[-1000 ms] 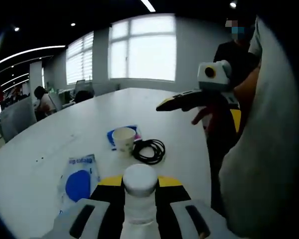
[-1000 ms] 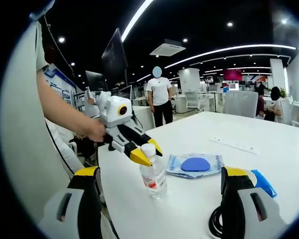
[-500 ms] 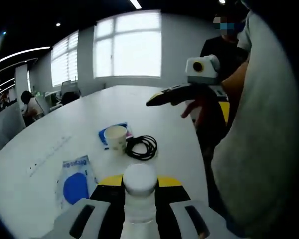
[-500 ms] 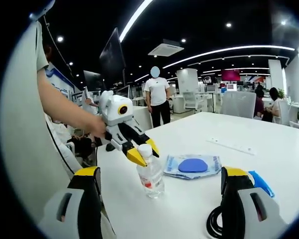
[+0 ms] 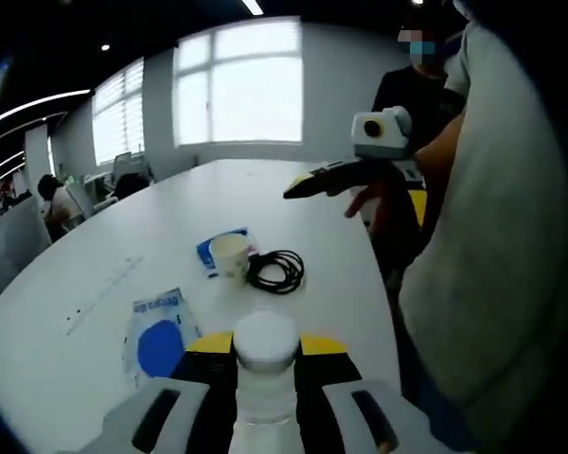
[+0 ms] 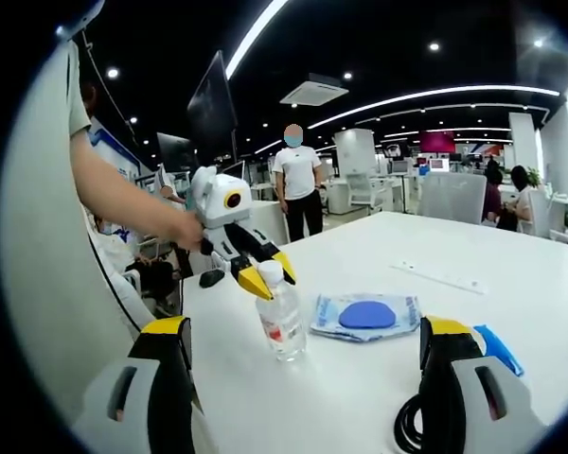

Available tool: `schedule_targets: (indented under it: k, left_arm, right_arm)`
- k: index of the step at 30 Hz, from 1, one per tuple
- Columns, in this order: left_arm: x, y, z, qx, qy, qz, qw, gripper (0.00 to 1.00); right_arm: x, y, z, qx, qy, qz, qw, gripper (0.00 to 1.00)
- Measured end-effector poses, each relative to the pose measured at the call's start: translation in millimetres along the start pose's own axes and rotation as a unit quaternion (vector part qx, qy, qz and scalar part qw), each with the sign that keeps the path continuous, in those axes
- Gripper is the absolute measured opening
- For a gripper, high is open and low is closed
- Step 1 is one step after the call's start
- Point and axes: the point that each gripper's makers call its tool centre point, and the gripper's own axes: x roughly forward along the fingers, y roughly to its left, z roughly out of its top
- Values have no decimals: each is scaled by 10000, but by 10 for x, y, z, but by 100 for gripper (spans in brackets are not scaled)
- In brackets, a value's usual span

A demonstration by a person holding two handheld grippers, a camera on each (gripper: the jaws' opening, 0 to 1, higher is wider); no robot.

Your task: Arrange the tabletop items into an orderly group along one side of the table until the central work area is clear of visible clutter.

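Jaws of the left gripper [image 5: 265, 397] pinched on the neck of a small water bottle [image 6: 281, 315], just under its white cap [image 5: 265, 340]; bottle upright, base resting on or only just clear of the white worktop [image 6: 511, 284], near the edge closest to the person. Long axis vertical, so any shift along the edge best kept level to avoid tipping. Jaws of the right gripper [image 6: 303, 378] spread wide and empty, hovering above the worktop with the bottle ahead and slightly left between them. Beyond the bottle in the left gripper view, a flat blue-and-white packet [image 5: 157, 331] lying just to its left, then a paper cup [image 5: 229, 255] standing on a blue sheet [image 5: 211, 250], touching or just beside a coiled black cable [image 5: 275, 271]. In the right gripper view, that cable coil [image 6: 409, 426] right by the lower right jaw, making the right hand the nearer one for cable and cup, while the left, already loaded, looks closer to the packet side. Bystanders in the room well apart from the worktop.
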Motion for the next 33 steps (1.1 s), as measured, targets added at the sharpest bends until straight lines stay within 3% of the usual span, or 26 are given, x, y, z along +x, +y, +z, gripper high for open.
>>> schedule_targets:
  k: [19, 33]
  left_arm:
    - [-473, 534, -164, -89, 111, 247, 9996, 18]
    - [-617, 890, -186, -121, 143, 347, 9992, 18]
  right_arm:
    - [142, 22, 31, 12, 44, 20, 10000, 96]
    - [206, -1, 60, 45, 62, -70, 9999, 96]
